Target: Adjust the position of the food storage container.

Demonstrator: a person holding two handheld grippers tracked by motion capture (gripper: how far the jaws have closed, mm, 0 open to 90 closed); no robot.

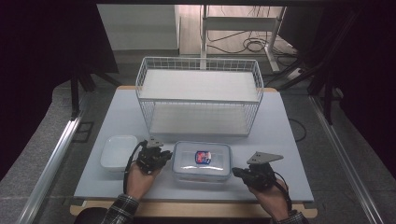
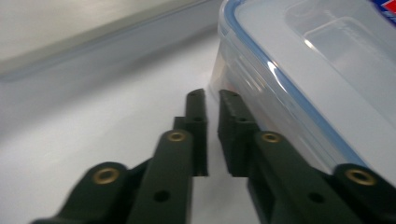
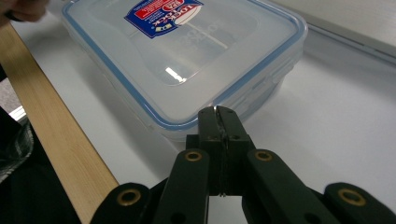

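A clear plastic container [image 1: 201, 163] with a blue-sealed lid and a red and blue label sits at the front middle of the white table [image 1: 280, 140]. My left gripper [image 1: 167, 156] lies against the container's left side. In the left gripper view its jaws [image 2: 212, 98] are shut but for a thin slit, hold nothing, and rest beside the container wall [image 2: 261, 88]. My right gripper [image 1: 235, 171] is at the container's front right corner. In the right gripper view its jaws [image 3: 217, 112] are pressed together, their tips at the blue rim of the lid [image 3: 187, 60].
A white wire shelf basket [image 1: 198, 63] stands behind the container at the table's back. An empty white rectangular dish [image 1: 116, 151] lies left of my left hand. The wooden front edge [image 3: 51, 121] of the table runs close by the container.
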